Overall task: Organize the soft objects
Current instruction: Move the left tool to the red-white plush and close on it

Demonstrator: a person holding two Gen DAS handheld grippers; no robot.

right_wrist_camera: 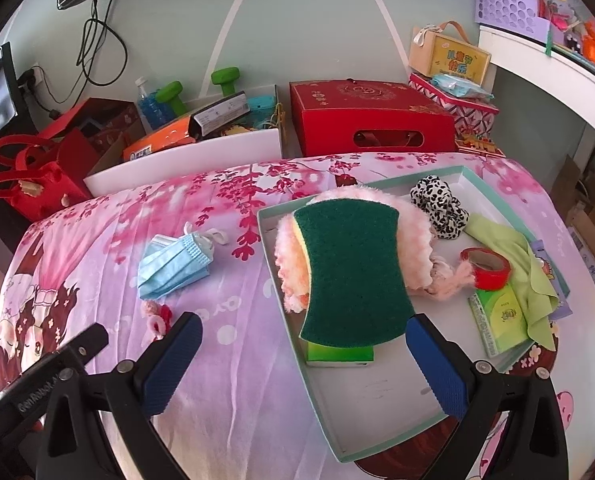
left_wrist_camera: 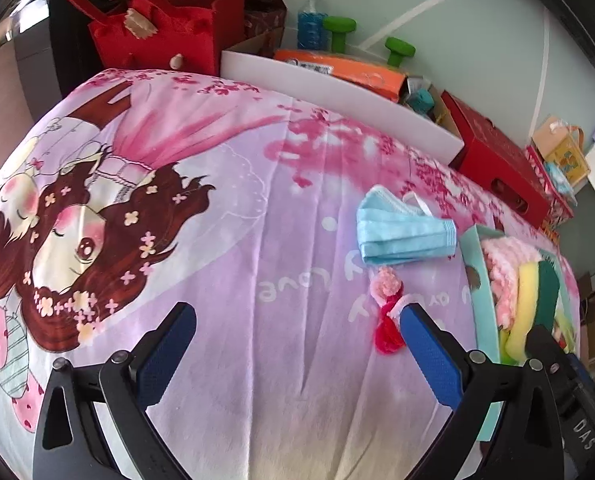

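Observation:
A pale green tray (right_wrist_camera: 281, 280) lies on the pink printed bedspread. In it, a green and yellow sponge (right_wrist_camera: 349, 272) rests on a fluffy pink item (right_wrist_camera: 413, 236), with a leopard-print scrunchie (right_wrist_camera: 441, 204), a red tape roll (right_wrist_camera: 485, 268), a green cloth (right_wrist_camera: 513, 252) and a green packet (right_wrist_camera: 501, 316). On the spread lie a blue face mask (left_wrist_camera: 401, 232) (right_wrist_camera: 169, 264) and a pink and red scrunchie (left_wrist_camera: 385, 312) (right_wrist_camera: 157, 316). My left gripper (left_wrist_camera: 297, 320) is open, its right finger beside the pink and red scrunchie. My right gripper (right_wrist_camera: 303, 330) is open, over the tray's near-left edge.
Behind the bed stand a red felt bag (left_wrist_camera: 157, 28), a white box (left_wrist_camera: 337, 92) of clutter with green dumbbells (left_wrist_camera: 337, 28) and a blue bottle (left_wrist_camera: 311, 20), a red carton (right_wrist_camera: 369, 120) and a small gift box (right_wrist_camera: 449, 56). A white shelf (right_wrist_camera: 545, 60) curves at right.

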